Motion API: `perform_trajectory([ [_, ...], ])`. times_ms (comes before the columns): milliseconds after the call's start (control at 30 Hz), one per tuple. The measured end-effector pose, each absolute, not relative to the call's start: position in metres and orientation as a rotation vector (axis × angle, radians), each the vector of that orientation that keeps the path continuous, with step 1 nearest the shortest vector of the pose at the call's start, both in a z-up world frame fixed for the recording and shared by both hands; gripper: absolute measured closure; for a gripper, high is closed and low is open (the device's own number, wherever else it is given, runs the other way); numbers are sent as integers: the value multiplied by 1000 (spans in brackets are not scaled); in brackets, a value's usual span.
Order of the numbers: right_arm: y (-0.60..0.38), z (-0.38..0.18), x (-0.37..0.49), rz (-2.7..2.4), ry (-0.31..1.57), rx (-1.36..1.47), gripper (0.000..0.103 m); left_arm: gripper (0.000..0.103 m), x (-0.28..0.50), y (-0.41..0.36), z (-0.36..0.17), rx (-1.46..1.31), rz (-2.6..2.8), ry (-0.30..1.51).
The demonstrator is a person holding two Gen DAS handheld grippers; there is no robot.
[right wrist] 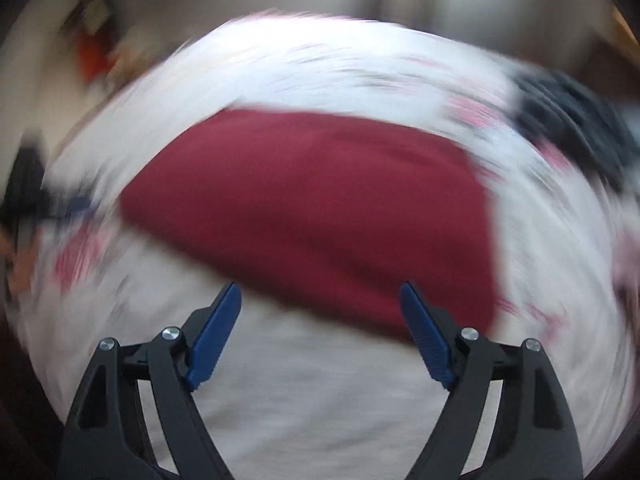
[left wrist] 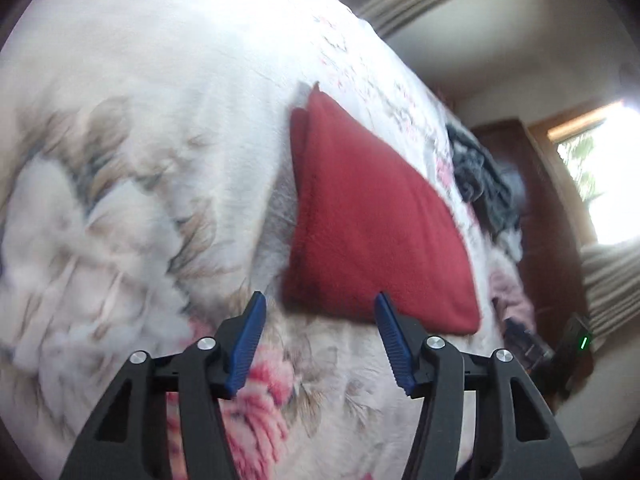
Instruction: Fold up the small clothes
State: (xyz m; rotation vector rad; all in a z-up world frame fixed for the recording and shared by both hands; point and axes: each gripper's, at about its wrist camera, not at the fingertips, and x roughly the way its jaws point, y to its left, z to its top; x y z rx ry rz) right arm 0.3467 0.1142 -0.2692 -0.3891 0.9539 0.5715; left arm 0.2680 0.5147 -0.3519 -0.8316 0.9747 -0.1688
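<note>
2 grippers are held wide open and empty: the left gripper (left wrist: 320,300); the right gripper (right wrist: 320,290). A folded red cloth (left wrist: 360,220) is laid on the floral blanket (left wrist: 140,160).

Floral bedspread (left wrist: 140,160), bright window (left wrist: 600,168), dark wooden cabinet (left wrist: 536,184), pale walls (left wrist: 500,40)

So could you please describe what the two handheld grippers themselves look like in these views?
Both look alike. The left gripper and the right gripper each have two matte black plastic arms with triangular cut-outs, joined by silver round-headed screws. Each arm ends in a slim blue pad with fine ribbing on its inner face. No cables, lettering or sleeves show in either view.
</note>
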Motion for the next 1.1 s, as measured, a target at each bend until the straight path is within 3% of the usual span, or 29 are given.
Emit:
perform_trajectory([
  [333,303,-340,262,632,637,-1008,22,35,231,540,-351,-903,-142,919],
  [800,353,-384,298,527,504,-1245,24,34,240,572,-368,-1073,-214,822],
  [967,370,-385,317,502,446,-1274,32,33,259,585,-361,-1085,-211,815],
  [1000,372,-386,321,504,440,-1280,37,32,264,587,-359,-1089,-214,814],
  [1067,374,-388,326,524,455,-1275,58,30,278,593,-358,-1111,-222,821],
  [1100,374,-388,329,535,475,-1262,81,29,286,595,-359,-1121,-224,832],
])
